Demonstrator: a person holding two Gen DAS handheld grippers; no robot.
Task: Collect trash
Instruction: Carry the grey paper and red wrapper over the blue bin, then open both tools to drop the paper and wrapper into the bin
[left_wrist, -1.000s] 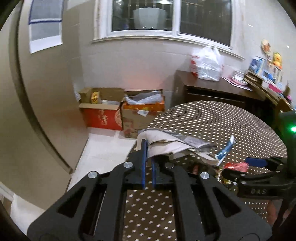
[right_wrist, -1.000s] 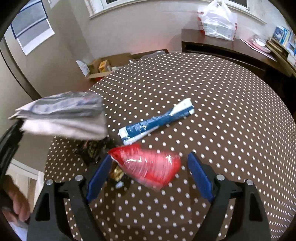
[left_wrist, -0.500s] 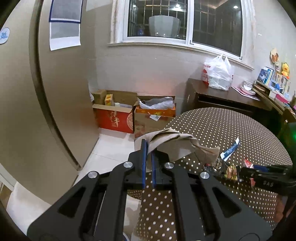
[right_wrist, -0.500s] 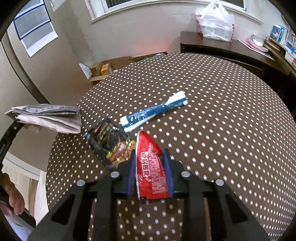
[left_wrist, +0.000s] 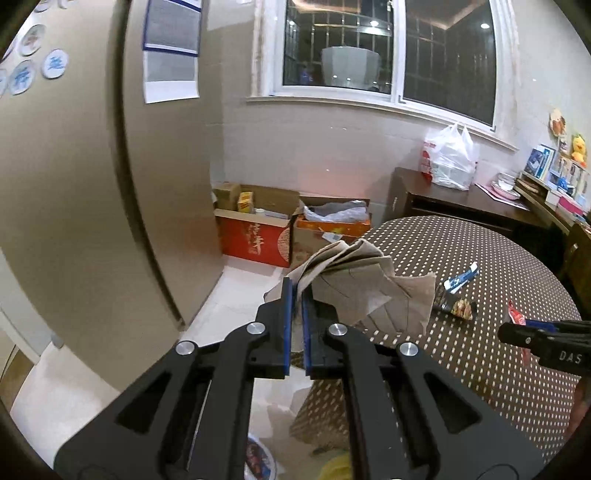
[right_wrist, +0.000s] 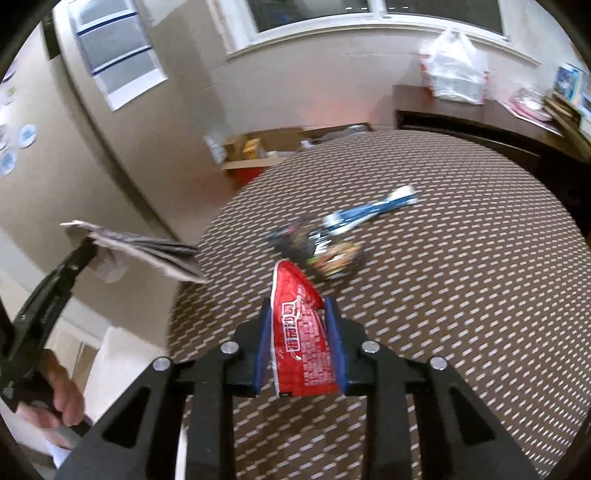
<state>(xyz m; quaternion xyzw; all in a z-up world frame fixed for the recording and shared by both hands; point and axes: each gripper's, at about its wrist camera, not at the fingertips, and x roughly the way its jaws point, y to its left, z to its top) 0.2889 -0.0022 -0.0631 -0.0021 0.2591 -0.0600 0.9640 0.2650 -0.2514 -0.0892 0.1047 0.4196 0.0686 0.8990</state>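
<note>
My left gripper (left_wrist: 297, 295) is shut on a folded grey-brown paper (left_wrist: 365, 280), held off the left edge of the round dotted table (left_wrist: 480, 258). From the right wrist view that paper (right_wrist: 147, 251) hangs left of the table, with a hand (right_wrist: 62, 384) on the left tool. My right gripper (right_wrist: 299, 317) is shut on a red snack wrapper (right_wrist: 301, 332), lifted above the tablecloth. On the table lie a dark crumpled wrapper (right_wrist: 321, 251) and a blue-and-white wrapper (right_wrist: 373, 214). The left wrist view shows them too: dark wrapper (left_wrist: 456, 302), blue wrapper (left_wrist: 461, 277).
Cardboard boxes (left_wrist: 280, 229) stand on the floor under the window. A dark sideboard (left_wrist: 461, 206) with a white plastic bag (left_wrist: 448, 158) is behind the table. Below the left gripper, some trash in a white bag (left_wrist: 280, 435) shows on the floor.
The right gripper closed on the red wrapper and lifted it off the table. The left gripper carried the folded paper leftwards, off the table edge.
</note>
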